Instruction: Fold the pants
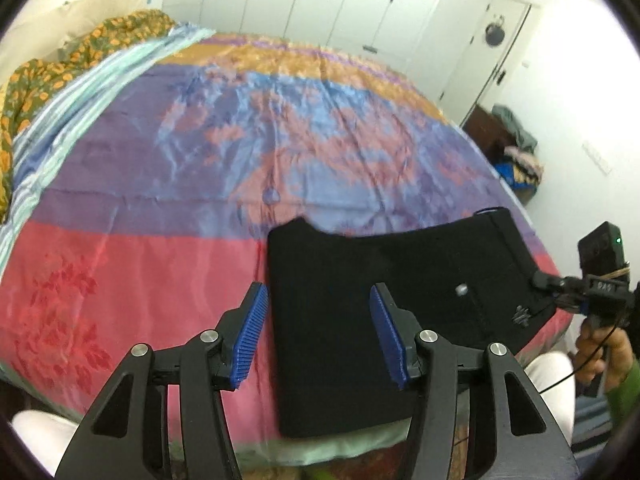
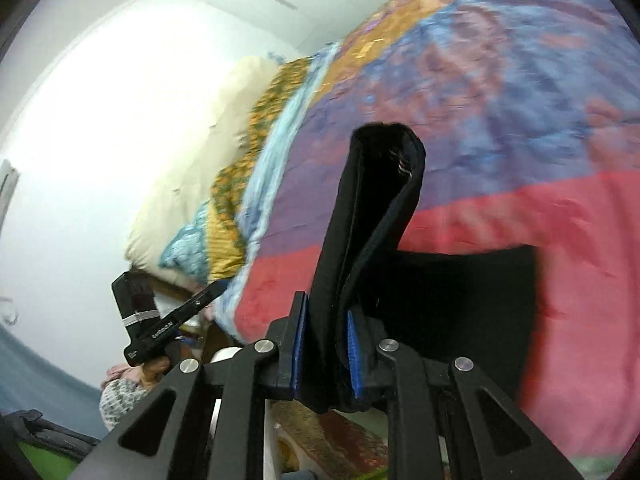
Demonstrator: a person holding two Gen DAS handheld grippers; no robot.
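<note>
My left wrist camera looks down from the foot edge of the bed (image 1: 160, 168), near the black pants (image 1: 380, 280), toward the wardrobes. My right wrist camera sits closer and tilted — facing the pillow end. Both views share the bed and pants.

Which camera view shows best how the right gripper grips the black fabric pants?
The right wrist view: the right gripper has its blue pads pressed on a raised fold of the black fabric pants. The left wrist view shows the pants flat on the bed, the right gripper only at their edge.
</note>
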